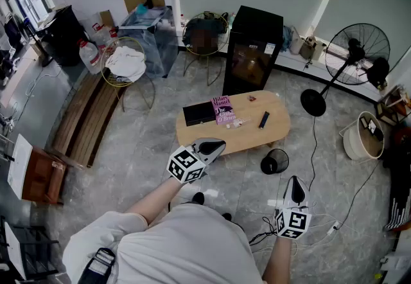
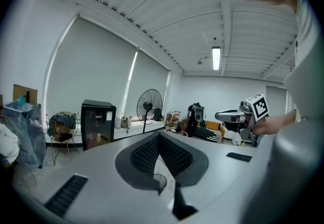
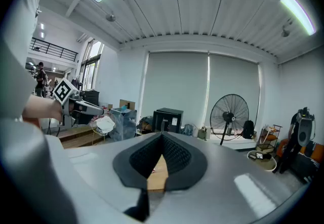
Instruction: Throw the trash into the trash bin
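Left gripper point(image 1: 221, 144) and right gripper point(image 1: 295, 179) both pinched closed, nothing in them
Trash point(image 1: 239, 123) on the table point(image 1: 257, 138) is too tiny to make out, tbh.

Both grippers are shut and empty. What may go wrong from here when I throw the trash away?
The small wrapper lies close beside the pink book, so the jaws may catch the book too. The trash bin stands on the floor beside the table; a drop from high up may miss it. Cables cross the floor near you and may trip you.
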`<act>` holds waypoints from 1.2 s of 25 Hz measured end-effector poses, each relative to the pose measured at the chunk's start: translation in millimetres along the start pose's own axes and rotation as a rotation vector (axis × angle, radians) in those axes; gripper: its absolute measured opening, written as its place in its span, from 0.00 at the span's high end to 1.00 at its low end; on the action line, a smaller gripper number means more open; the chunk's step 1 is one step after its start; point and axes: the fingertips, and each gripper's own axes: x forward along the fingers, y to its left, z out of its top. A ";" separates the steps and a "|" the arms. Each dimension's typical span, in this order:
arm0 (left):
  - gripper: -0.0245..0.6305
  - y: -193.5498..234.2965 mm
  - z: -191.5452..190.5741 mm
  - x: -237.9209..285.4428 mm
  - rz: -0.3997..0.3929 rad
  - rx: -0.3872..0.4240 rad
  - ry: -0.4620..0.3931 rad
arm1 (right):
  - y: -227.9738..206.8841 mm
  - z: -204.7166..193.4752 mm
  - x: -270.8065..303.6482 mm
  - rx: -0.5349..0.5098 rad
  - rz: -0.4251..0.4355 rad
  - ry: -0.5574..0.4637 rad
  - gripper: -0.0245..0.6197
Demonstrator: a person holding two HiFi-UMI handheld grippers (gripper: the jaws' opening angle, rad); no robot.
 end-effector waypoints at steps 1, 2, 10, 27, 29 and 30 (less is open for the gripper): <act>0.95 0.8 0.1 1.9 -0.001 0.000 -0.001 | -0.8 -0.1 1.6 0.001 0.001 -0.001 0.95; 0.95 1.6 0.2 3.6 -0.002 -0.001 -0.002 | -1.4 -0.1 3.2 0.001 0.002 -0.001 0.95; 0.95 11.7 1.8 10.0 -0.015 -0.005 0.004 | 3.4 6.8 16.0 0.006 0.005 -0.008 0.95; 0.95 56.1 -10.8 2.4 -0.076 0.002 0.049 | 36.0 -2.5 41.8 0.034 -0.066 0.032 0.95; 0.95 64.2 -13.0 0.5 -0.083 0.006 0.054 | 41.0 -4.9 46.0 0.038 -0.078 0.034 0.95; 0.95 68.2 -13.7 -0.5 -0.085 0.006 0.056 | 43.1 -5.6 48.2 0.041 -0.084 0.034 0.95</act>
